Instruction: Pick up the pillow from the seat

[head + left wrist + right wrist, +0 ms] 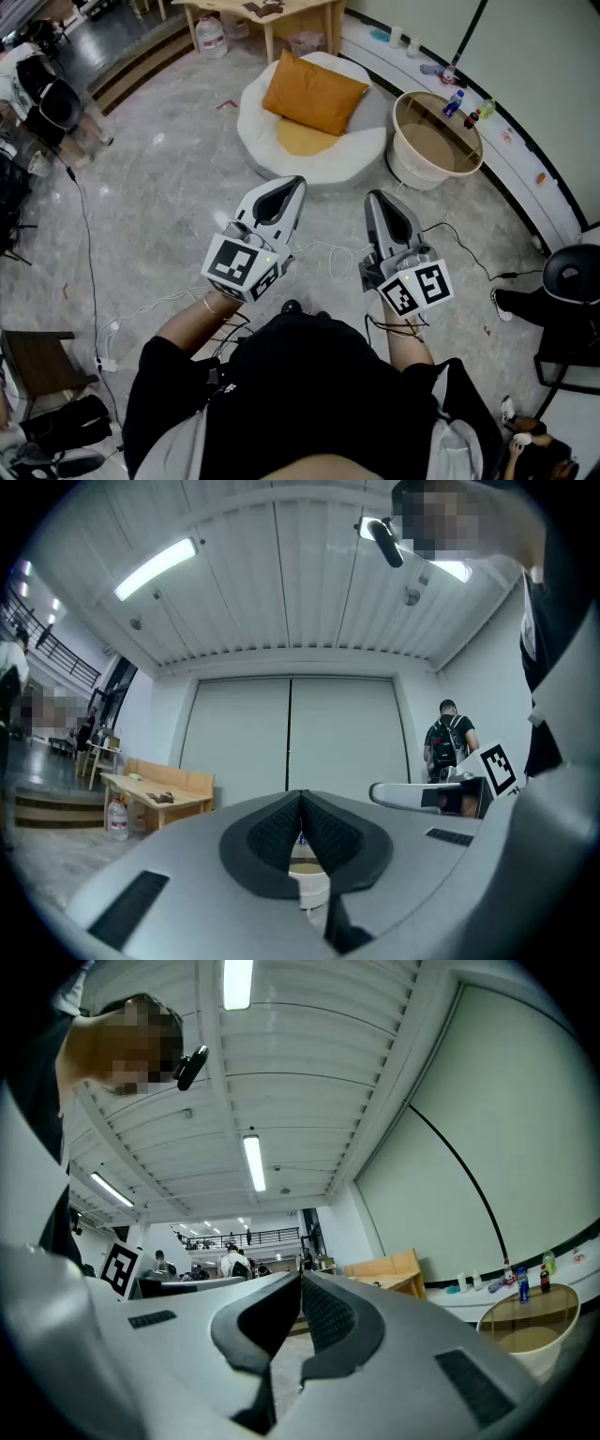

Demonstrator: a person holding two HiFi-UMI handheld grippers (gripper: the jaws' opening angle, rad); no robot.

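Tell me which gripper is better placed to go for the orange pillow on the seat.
Left, by a small margin. The left gripper sits nearer the orange pillow on the white seat and points straight at it; the right gripper is further aside. Both have shut jaws, so either must open first.

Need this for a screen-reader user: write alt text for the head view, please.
Seen from above, an orange pillow leans on a round white seat on a grey floor. Nearer the camera, a person in black holds the left tool and the right tool, both shut and empty, pointing toward the seat but not reaching it.
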